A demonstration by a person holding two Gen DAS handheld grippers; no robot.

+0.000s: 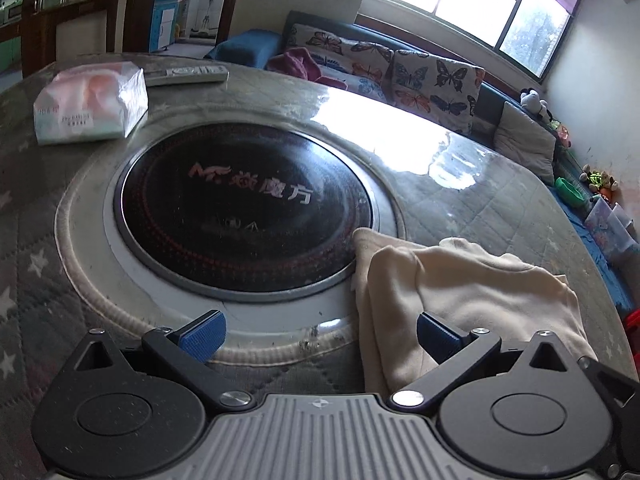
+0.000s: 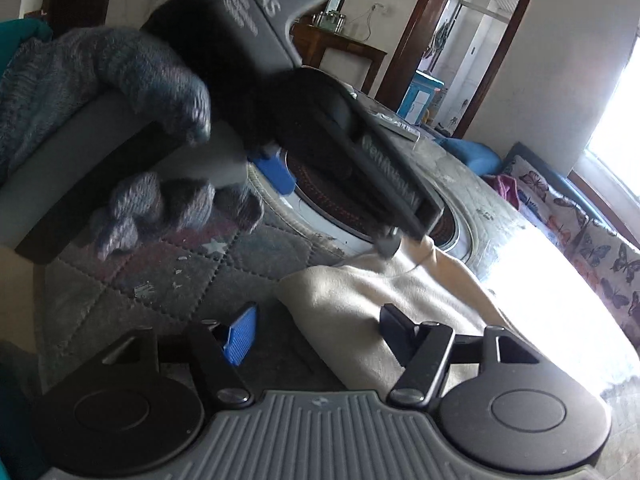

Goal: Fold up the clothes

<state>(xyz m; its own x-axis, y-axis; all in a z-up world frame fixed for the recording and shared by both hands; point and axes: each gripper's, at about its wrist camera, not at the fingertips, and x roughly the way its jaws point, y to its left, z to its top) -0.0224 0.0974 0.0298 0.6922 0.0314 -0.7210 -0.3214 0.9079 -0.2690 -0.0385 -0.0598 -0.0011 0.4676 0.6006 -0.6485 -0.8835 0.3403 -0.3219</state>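
A bright window (image 1: 492, 4) is set in the white wall above a sofa (image 1: 400, 68) covered with butterfly cushions; wooden-framed doorways (image 2: 452, 40) are seen left of it.

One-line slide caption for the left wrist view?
Open left gripper at the edge of a cream garment lying beside the round black cooktop set in the table.

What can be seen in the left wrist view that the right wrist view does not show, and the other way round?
Only the left wrist view shows the tissue pack and the window. Only the right wrist view shows the gloved hand holding the left gripper. Both show the cream garment on the quilted table, the black round cooktop, the butterfly cushions and open jaws.
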